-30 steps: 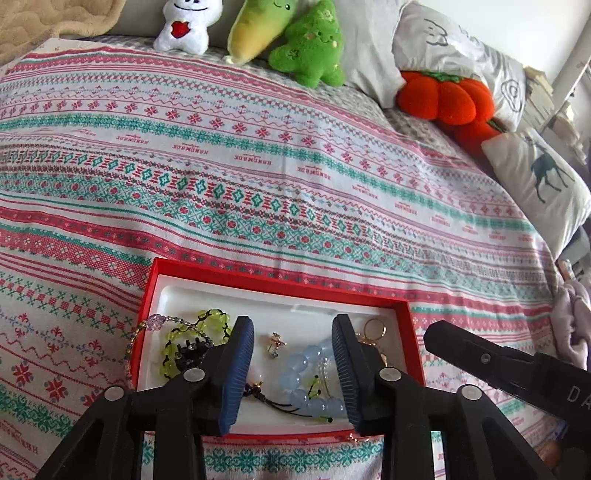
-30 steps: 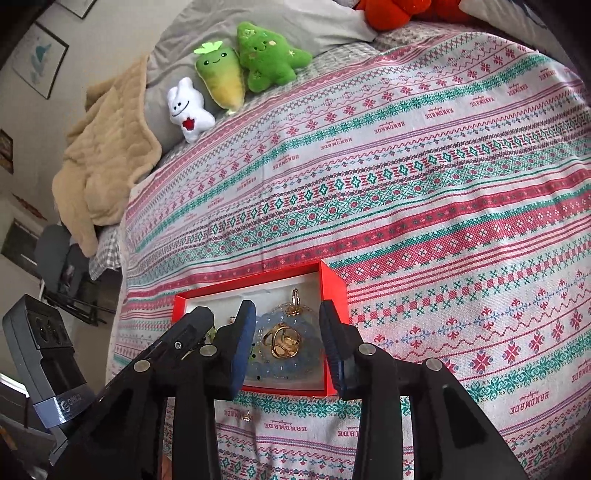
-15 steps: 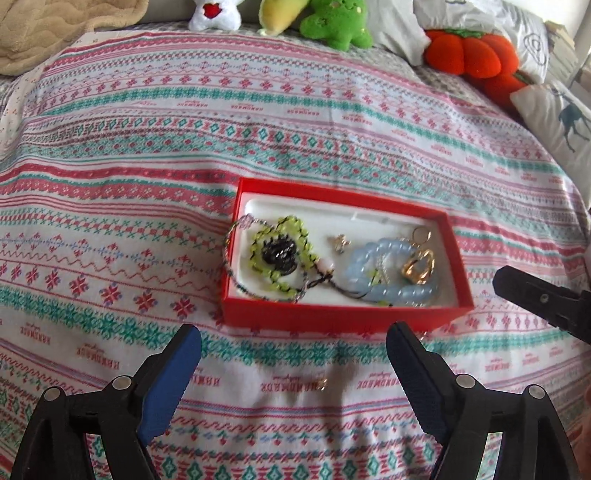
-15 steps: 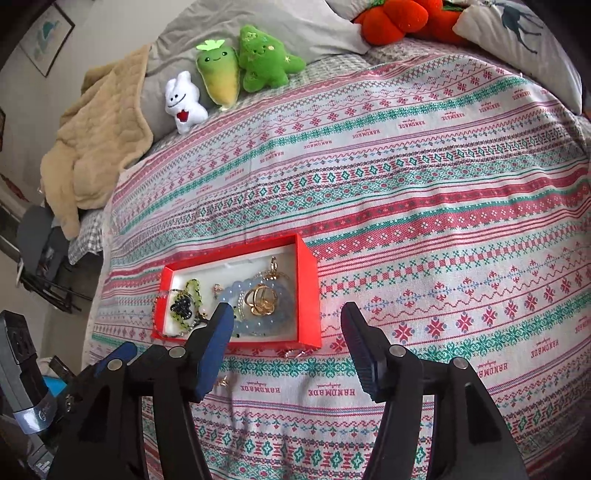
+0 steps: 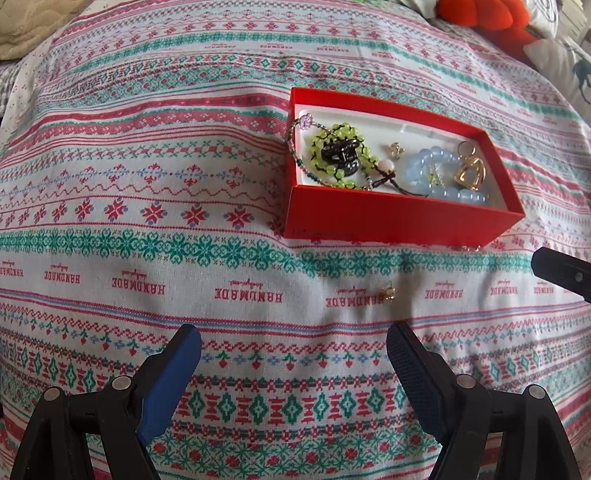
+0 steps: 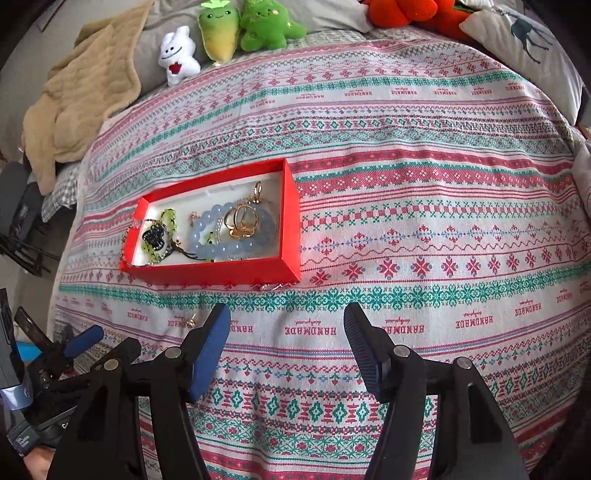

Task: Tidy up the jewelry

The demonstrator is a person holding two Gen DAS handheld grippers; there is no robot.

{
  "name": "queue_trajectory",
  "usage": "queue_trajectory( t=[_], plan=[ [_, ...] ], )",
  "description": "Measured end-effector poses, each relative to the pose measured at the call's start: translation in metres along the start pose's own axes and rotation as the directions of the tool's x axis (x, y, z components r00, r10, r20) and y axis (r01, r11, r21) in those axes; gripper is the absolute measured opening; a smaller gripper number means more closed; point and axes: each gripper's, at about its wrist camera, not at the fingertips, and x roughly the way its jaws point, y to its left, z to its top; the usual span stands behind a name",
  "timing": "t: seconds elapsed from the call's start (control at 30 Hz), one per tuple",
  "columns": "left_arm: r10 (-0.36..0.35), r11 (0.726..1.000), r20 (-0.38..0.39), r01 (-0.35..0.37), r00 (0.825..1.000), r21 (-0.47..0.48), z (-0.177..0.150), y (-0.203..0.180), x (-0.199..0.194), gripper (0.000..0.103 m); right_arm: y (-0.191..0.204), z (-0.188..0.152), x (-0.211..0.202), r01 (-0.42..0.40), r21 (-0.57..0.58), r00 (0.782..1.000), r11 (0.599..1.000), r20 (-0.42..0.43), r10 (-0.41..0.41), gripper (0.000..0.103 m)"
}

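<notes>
A red jewelry box [image 5: 399,218] [image 6: 221,271] lies on the patterned bedspread. It holds a green bead bracelet [image 5: 334,157], a black clip [image 5: 341,153], a pale blue bead bracelet [image 5: 439,173] [image 6: 207,236], gold pieces [image 5: 469,173] [image 6: 242,221] and a small earring [image 5: 396,148]. A small gold earring [image 5: 387,291] [image 6: 191,320] lies on the bedspread in front of the box. A thin chain [image 6: 271,286] shows at the box's front right corner. My left gripper [image 5: 293,362] is open and empty, near the loose earring. My right gripper [image 6: 288,343] is open and empty, in front of the box.
Plush toys [image 6: 221,33], an orange plush [image 6: 402,11] and a deer pillow [image 6: 524,40] line the far side of the bed. A beige blanket [image 6: 81,99] lies at the far left. The bed edge drops off at the left [image 6: 55,280].
Both grippers have pulled back from over the box and opened wide. The loose gold earring in front of the box has come into view.
</notes>
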Motion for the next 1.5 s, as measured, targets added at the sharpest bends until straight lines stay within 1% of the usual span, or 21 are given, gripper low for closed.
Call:
queue_trajectory(
  t=[0.2, 0.27, 0.43, 0.5, 0.6, 0.73, 0.77, 0.83, 0.87, 0.9, 0.93, 0.97, 1.07, 1.13, 1.27, 1.43, 1.5],
  plan=[
    [0.013, 1.0, -0.033, -0.012, 0.999, 0.026, -0.007, -0.001, 0.008, 0.086, 0.002, -0.003, 0.006, 0.017, -0.006, 1.0, 1.0, -0.021, -0.017, 0.067],
    [0.005, 0.999, -0.047, -0.003, 0.999, 0.037, -0.009, -0.002, 0.01, 0.086, 0.002, -0.004, 0.007, 0.019, -0.005, 0.999, 1.0, -0.025, -0.019, 0.067],
    [-0.026, 0.998, -0.031, 0.028, 0.999, 0.064, -0.013, -0.002, 0.008, 0.086, 0.004, -0.002, 0.009, 0.028, -0.017, 0.999, 0.999, -0.028, -0.028, 0.067],
    [-0.047, 0.997, -0.018, 0.048, 0.999, 0.063, -0.013, -0.001, 0.007, 0.086, 0.003, -0.002, 0.009, 0.028, -0.013, 0.999, 1.0, -0.027, -0.028, 0.067],
    [-0.093, 0.995, -0.018, 0.093, 0.996, 0.037, -0.013, 0.005, 0.007, 0.086, 0.002, -0.003, 0.011, 0.021, -0.011, 0.999, 1.0, -0.032, -0.021, 0.067],
    [-0.163, 0.987, -0.031, 0.163, 0.986, -0.009, -0.014, 0.014, 0.012, 0.085, -0.001, -0.003, 0.015, 0.025, -0.004, 0.999, 1.0, -0.047, -0.025, 0.067],
    [-0.18, 0.984, -0.031, 0.179, 0.983, -0.021, -0.014, 0.016, 0.013, 0.083, -0.003, -0.003, 0.016, 0.025, 0.001, 0.998, 1.0, -0.051, -0.025, 0.067],
    [-0.217, 0.976, -0.031, 0.215, 0.976, -0.043, -0.013, 0.017, 0.015, 0.075, -0.006, -0.002, 0.017, 0.024, 0.013, 0.998, 1.0, -0.055, -0.023, 0.067],
    [-0.233, 0.971, -0.032, 0.231, 0.972, -0.055, -0.013, 0.016, 0.017, 0.067, -0.007, -0.001, 0.018, 0.023, 0.015, 0.998, 1.0, -0.057, -0.023, 0.067],
    [-0.247, 0.967, -0.033, 0.245, 0.968, -0.066, -0.012, 0.017, 0.019, 0.056, -0.008, 0.0, 0.019, 0.024, 0.017, 0.998, 1.0, -0.058, -0.023, 0.067],
    [-0.261, 0.963, -0.034, 0.258, 0.965, -0.076, -0.011, 0.017, 0.022, 0.051, -0.008, 0.0, 0.02, 0.026, 0.017, 0.998, 1.0, -0.06, -0.024, 0.067],
    [-0.274, 0.959, -0.031, 0.271, 0.961, -0.085, -0.009, 0.016, 0.023, 0.043, -0.009, 0.001, 0.021, 0.027, 0.019, 0.998, 0.999, -0.063, -0.026, 0.067],
    [-0.31, 0.946, -0.026, 0.306, 0.95, -0.111, -0.004, 0.01, 0.029, 0.041, -0.011, 0.003, 0.026, 0.022, 0.036, 0.997, 0.999, -0.076, -0.019, 0.067],
    [-0.318, 0.942, -0.023, 0.314, 0.948, -0.115, 0.0, 0.004, 0.034, 0.041, -0.012, 0.004, 0.028, 0.012, 0.048, 0.996, 0.999, -0.085, -0.007, 0.067],
    [-0.297, 0.949, -0.022, 0.292, 0.955, -0.117, 0.009, -0.009, 0.045, 0.04, -0.012, 0.005, 0.029, 0.01, 0.051, 0.996, 0.999, -0.087, -0.006, 0.067],
    [-0.297, 0.947, -0.041, 0.289, 0.954, -0.141, 0.016, -0.023, 0.058, 0.029, -0.015, 0.006, 0.03, 0.019, 0.053, 0.996, 0.998, -0.086, -0.014, 0.067],
    [-0.278, 0.953, -0.043, 0.27, 0.96, -0.136, 0.018, -0.029, 0.06, 0.025, -0.016, 0.007, 0.031, 0.023, 0.053, 0.996, 0.998, -0.087, -0.018, 0.067]
  ],
)
